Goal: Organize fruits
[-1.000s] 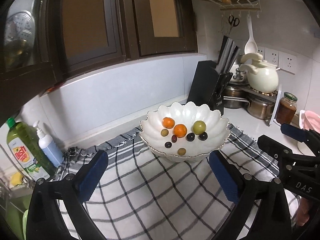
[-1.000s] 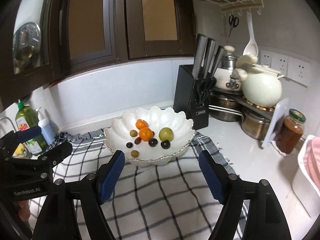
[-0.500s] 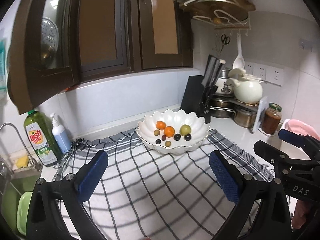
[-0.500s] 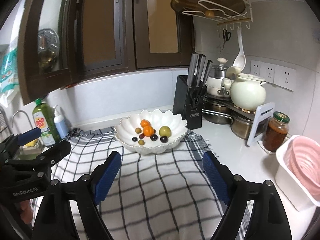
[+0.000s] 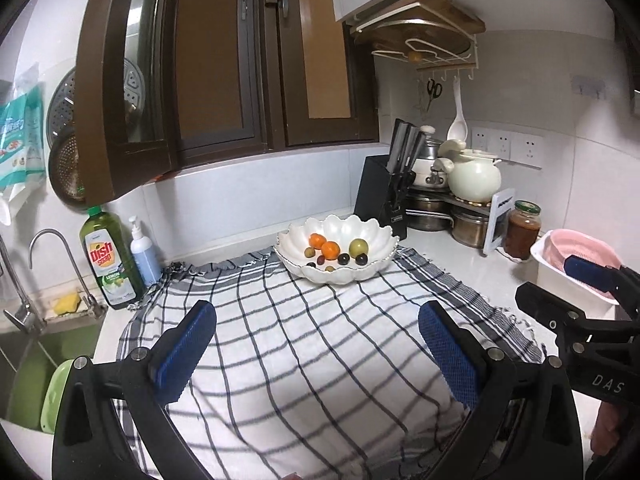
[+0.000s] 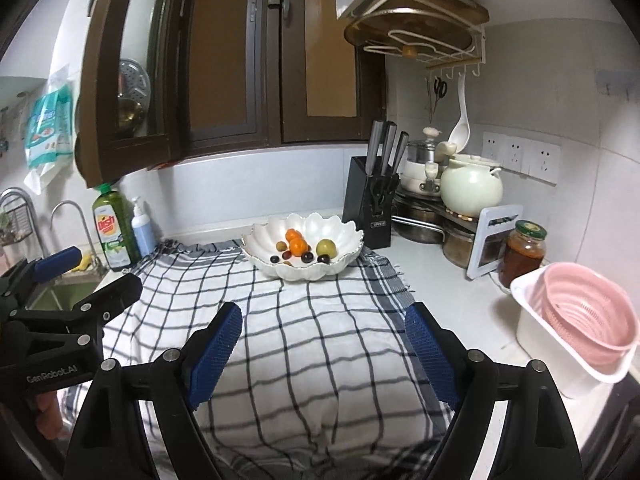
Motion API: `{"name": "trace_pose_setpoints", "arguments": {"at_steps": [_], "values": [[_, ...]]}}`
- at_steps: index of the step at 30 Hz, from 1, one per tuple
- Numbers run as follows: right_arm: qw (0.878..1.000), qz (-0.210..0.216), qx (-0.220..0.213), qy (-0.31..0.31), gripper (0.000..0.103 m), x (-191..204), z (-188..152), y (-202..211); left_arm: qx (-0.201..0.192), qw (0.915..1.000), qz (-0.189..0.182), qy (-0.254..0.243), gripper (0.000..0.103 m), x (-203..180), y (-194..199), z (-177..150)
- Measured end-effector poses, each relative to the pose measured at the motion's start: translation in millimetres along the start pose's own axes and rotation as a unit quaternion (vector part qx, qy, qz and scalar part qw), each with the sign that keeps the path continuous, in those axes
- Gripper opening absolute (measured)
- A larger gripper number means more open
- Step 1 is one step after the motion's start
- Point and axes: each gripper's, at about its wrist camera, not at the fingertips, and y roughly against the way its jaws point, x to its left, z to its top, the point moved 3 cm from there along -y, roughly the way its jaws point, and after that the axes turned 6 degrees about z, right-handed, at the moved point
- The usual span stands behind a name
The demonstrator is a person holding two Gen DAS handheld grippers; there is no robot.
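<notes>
blue ribbed pads face each other across a wide gap on the left gripper (image 5: 316, 344), jaws apart and holding nothing; the right gripper (image 6: 324, 344) is spread the same way, also bare. both hang level above the near part of the checked cloth (image 5: 320, 340), side by side, pointing toward the back wall. well ahead, at the cloth's far edge, the white scalloped bowl (image 6: 260, 242) holds two oranges (image 6: 296, 242), a green fruit (image 6: 325, 247) and small dark ones. a knife block (image 6: 370, 204) stands just behind it.
</notes>
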Motion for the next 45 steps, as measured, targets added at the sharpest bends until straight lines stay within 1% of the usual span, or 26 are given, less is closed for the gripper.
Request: {"name": "trace_pose_setpoints", "arguments": {"at_steps": [4,8,12,17,24,40,45], "values": [[1.000,0.001,-0.006,0.007,0.084,2.8,-5.2,19.1,0.000,1.0000,0.000,0.003,0.103,-1.3,18.1,-6.0],[1.000,0.008,-0.011,0.007,0.085,4.2,-8.2,33.5,-0.013,0.9999,0.004,0.001,0.103,-2.3,37.8,-8.9],[1.000,0.014,-0.014,0.009,0.084,5.7,-9.9,44.7,-0.020,0.9998,0.005,0.000,0.103,-3.3,50.9,-9.0],[1.000,0.012,-0.019,0.010,0.084,5.3,-11.9,54.5,-0.025,0.9997,0.004,0.003,0.103,-2.6,62.6,-9.8],[1.000,0.009,-0.022,0.007,0.085,8.2,-11.8,65.3,-0.024,0.9997,-0.001,0.008,0.103,-1.8,70.5,-11.2],[1.000,0.017,-0.023,0.008,0.085,7.0,-13.7,70.7,-0.033,0.9995,0.000,0.002,0.103,-5.1,78.6,-10.2],[1.000,0.014,-0.024,0.009,0.085,5.8,-14.4,70.4,-0.034,0.9994,0.003,0.000,0.103,-5.9,78.7,-10.9]]}}
